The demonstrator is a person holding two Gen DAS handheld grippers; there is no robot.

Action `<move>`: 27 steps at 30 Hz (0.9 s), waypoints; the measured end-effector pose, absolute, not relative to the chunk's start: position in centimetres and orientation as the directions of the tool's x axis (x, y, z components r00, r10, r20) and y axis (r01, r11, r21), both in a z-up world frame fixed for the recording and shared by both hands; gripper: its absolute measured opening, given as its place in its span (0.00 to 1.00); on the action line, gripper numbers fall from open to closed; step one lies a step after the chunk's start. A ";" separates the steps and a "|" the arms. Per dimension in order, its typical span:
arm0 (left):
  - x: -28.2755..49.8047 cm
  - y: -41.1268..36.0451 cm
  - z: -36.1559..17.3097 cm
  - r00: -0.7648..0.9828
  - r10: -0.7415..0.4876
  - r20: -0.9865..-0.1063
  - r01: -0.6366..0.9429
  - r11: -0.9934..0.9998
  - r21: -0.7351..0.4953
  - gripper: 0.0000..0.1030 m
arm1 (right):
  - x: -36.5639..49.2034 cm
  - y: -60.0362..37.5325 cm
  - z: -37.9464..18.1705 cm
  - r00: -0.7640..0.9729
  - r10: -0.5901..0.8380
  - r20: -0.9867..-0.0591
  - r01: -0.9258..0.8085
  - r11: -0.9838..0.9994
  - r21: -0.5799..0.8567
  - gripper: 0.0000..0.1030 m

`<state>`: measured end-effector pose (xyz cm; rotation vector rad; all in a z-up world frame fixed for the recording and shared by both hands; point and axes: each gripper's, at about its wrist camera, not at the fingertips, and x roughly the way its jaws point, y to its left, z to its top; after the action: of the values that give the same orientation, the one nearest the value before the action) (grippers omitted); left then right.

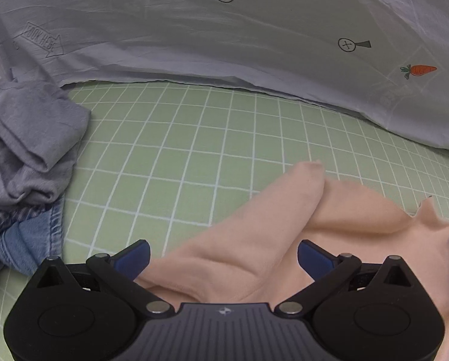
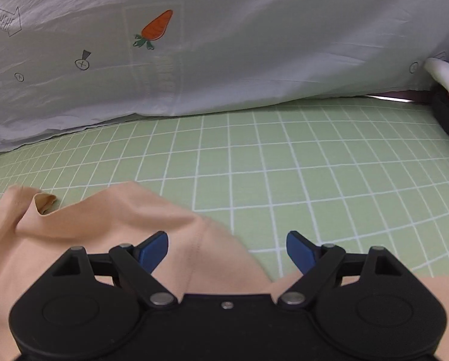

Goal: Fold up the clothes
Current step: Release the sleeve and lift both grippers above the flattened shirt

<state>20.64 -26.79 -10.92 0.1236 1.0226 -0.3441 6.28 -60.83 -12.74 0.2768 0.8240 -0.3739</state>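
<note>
Peach-coloured knit fabric, a soft garment [image 1: 284,225], lies rumpled on a pale green sheet [image 1: 179,150] crossed by thin white grid lines, seen from both wrist cameras at once. Its cloth looks smooth and matte, bunched into long rounded folds, with a stitched seam running down one panel in the right wrist view. Over it the left gripper [image 1: 224,254] hangs with its blue-padded fingers spread wide, the cloth lying between and beneath them but not pinched. Likewise the right gripper [image 2: 227,251] stands spread apart above the garment's edge, one pad over peach fabric and the other over bare green sheet. Behind the grid-lined surface rises a large pale grey-blue cover [image 2: 254,45], thin and finely creased, printed with an orange carrot [image 2: 156,27], small crossed circles and an arrow-shaped label. At the left of the left wrist view sits a heap of other clothes [image 1: 29,150]: a crumpled grey piece on top, blue denim and a checked cloth under it, well apart from the peach garment. At the right edge of the right wrist view a white and dark bundle [image 2: 447,90] shows, too cut off to identify.
</note>
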 end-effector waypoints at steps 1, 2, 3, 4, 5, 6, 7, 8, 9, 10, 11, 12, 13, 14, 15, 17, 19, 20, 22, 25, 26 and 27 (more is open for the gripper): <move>21.2 -27.3 -11.2 0.461 -0.238 -0.855 0.357 0.932 -0.066 0.91 | 6.8 -60.9 -13.0 0.612 -0.207 -0.763 0.423 0.901 0.094 0.82; 21.7 -27.8 -11.5 0.449 -0.253 -0.857 0.377 0.923 -0.075 0.88 | 7.3 -61.0 -13.2 0.604 -0.198 -0.772 0.419 0.903 0.096 0.80; 22.1 -28.3 -11.8 0.436 -0.268 -0.859 0.398 0.914 -0.084 0.81 | 7.7 -61.2 -13.3 0.596 -0.184 -0.781 0.418 0.902 0.106 0.69; 22.5 -28.7 -12.1 0.423 -0.283 -0.861 0.417 0.904 -0.092 0.70 | 7.7 -61.5 -13.3 0.597 -0.156 -0.787 0.411 0.902 0.134 0.50; 23.0 -29.2 -12.4 0.410 -0.298 -0.862 0.437 0.894 -0.101 0.64 | 7.7 -61.7 -13.3 0.605 -0.121 -0.787 0.397 0.903 0.166 0.43; 23.4 -29.7 -12.6 0.396 -0.312 -0.864 0.456 0.883 -0.110 0.51 | 7.7 -61.8 -13.3 0.611 -0.103 -0.785 0.380 0.908 0.177 0.29; 23.8 -30.2 -12.9 0.382 -0.326 -0.865 0.475 0.872 -0.119 0.42 | 7.6 -61.8 -13.2 0.616 -0.092 -0.783 0.363 0.914 0.179 0.14; 24.0 -30.6 -13.0 0.384 -0.328 -0.863 0.484 0.868 -0.115 0.15 | 7.5 -61.8 -13.1 0.620 -0.080 -0.781 0.346 0.920 0.181 0.07; 24.1 -30.9 -13.1 0.393 -0.325 -0.860 0.489 0.866 -0.105 0.05 | 7.5 -62.0 -13.0 0.626 -0.078 -0.776 0.333 0.926 0.176 0.04; 24.3 -31.1 -13.0 0.412 -0.327 -0.851 0.492 0.866 -0.095 0.05 | 7.6 -62.2 -12.8 0.632 -0.082 -0.770 0.326 0.930 0.169 0.04; 24.4 -31.3 -12.7 0.435 -0.330 -0.838 0.494 0.865 -0.084 0.05 | 7.7 -62.8 -12.6 0.638 -0.097 -0.764 0.335 0.928 0.161 0.04; 24.8 -31.4 -12.4 0.460 -0.334 -0.823 0.489 0.869 -0.079 0.05 | 7.9 -63.5 -12.3 0.643 -0.119 -0.757 0.354 0.922 0.157 0.03; 25.3 -31.5 -12.0 0.485 -0.337 -0.807 0.480 0.874 -0.076 0.05 | 8.1 -64.3 -12.1 0.648 -0.138 -0.749 0.376 0.913 0.157 0.03; 26.0 -31.6 -11.7 0.505 -0.344 -0.792 0.468 0.880 -0.084 0.05 | 8.4 -65.5 -11.9 0.654 -0.162 -0.739 0.410 0.897 0.166 0.03; 26.8 -31.8 -11.7 0.516 -0.352 -0.781 0.452 0.886 -0.100 0.05 | 9.0 -66.6 -11.7 0.656 -0.180 -0.733 0.437 0.882 0.175 0.03; 28.5 -32.3 -11.9 0.539 -0.348 -0.767 0.402 0.907 -0.130 0.07 | 10.3 -68.5 -11.6 0.653 -0.208 -0.728 0.483 0.855 0.189 0.04; 29.3 -33.0 -12.1 0.549 -0.302 -0.780 0.345 0.931 -0.117 0.25 | 11.6 -69.8 -11.5 0.634 -0.244 -0.734 0.526 0.832 0.177 0.18; 29.7 -33.4 -12.1 0.551 -0.277 -0.787 0.319 0.942 -0.108 0.28 | 12.3 -70.0 -11.5 0.609 -0.268 -0.747 0.545 0.825 0.148 0.30; 29.1 -33.4 -11.6 0.560 -0.273 -0.782 0.320 0.942 -0.099 0.43 | 12.2 -69.4 -10.8 0.593 -0.321 -0.739 0.555 0.827 0.086 0.48; 25.7 -31.9 -10.6 0.572 -0.277 -0.772 0.346 0.935 -0.079 0.58 | 9.8 -67.6 -9.7 0.613 -0.333 -0.717 0.540 0.838 0.073 0.66; 24.3 -31.2 -10.4 0.564 -0.271 -0.780 0.346 0.935 -0.075 0.58 | 8.7 -66.8 -9.5 0.613 -0.336 -0.715 0.544 0.836 0.074 0.69; 22.9 -30.3 -10.4 0.549 -0.266 -0.792 0.342 0.937 -0.078 0.58 | 7.2 -65.5 -9.4 0.610 -0.331 -0.720 0.545 0.835 0.077 0.74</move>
<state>22.85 -30.30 -10.36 0.0892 0.9216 -0.3604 7.25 -65.55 -9.39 0.3032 0.7606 -0.5144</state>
